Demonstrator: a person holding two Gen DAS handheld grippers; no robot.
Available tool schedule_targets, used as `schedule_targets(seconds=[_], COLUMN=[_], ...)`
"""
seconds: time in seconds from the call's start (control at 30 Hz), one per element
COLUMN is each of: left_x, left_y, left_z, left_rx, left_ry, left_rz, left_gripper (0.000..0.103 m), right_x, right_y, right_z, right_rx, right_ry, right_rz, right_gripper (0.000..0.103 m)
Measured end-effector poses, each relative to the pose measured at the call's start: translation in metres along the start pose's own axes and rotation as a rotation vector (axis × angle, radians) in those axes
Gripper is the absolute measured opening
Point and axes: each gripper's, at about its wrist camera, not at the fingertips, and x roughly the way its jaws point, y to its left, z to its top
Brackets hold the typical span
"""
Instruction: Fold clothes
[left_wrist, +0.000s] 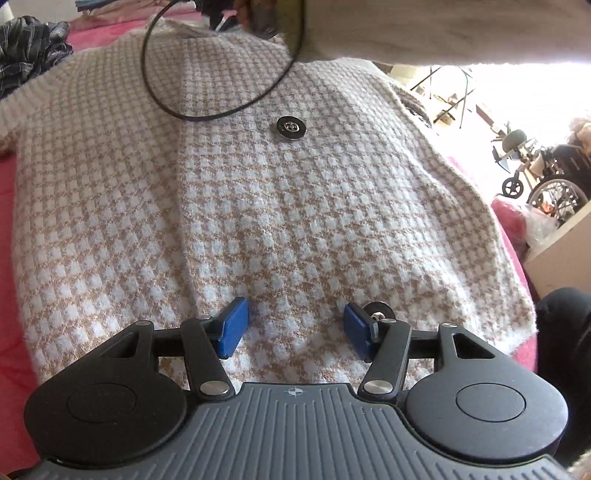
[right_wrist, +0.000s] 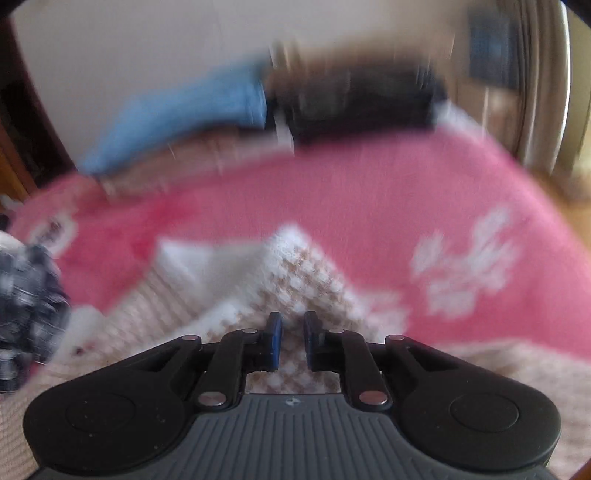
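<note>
Lying flat across the pink blanket-covered bed (left_wrist: 9, 229), the beige-and-white checked knit cardigan (left_wrist: 258, 206) shows a round black metal button (left_wrist: 290, 127). The left gripper (left_wrist: 295, 328) hovers released above its hem. The right gripper (right_wrist: 293, 341), blurred, pinches a cardigan fold.

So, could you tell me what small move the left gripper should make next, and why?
Probably lower the left gripper and shut its jaws on the checked cardigan. They stand wide apart over the cloth, gripping nothing, while the right gripper seems to have its jaws nearly shut around a fold of the same knit, though that view is blurred.
</note>
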Motion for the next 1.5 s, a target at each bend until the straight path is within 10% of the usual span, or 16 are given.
schedule_targets(seconds=[0.27, 0.63, 0.93, 1.17, 1.5], left_x=[-0.002, -0.003, -0.008, -0.013, -0.027], left_y=[0.013, 0.017, 0.023, 0.029, 0.017], left_z=[0.002, 0.003, 0.000, -0.002, -0.004], left_rx=[-0.098, -0.143, -0.211, -0.268, -0.204], left_ry=[0.012, 0.018, 0.016, -0.007, -0.122], left_rz=[-0.053, -0.082, -0.094, -0.106, 0.029], left_gripper=[0.057, 0.060, 0.060, 0.060, 0.060], right_x=[-0.033, -0.015, -0.195, -0.290, -0.272], right_y=[0.031, 0.087, -0.024, -0.135, -0.163], right_z=[-0.004, -0.025, -0.039, -0.129, -0.276], right_rx=[0.040, -0.197, -0.087, 0.134, 0.303], right_ry=[-0.159, -0.035, -0.161, -0.126, 0.026], right_rz=[0.026, -0.053, -0.038, -0.059, 0.128], right_gripper=[0.015, 0.020, 0.023, 0.027, 0.027])
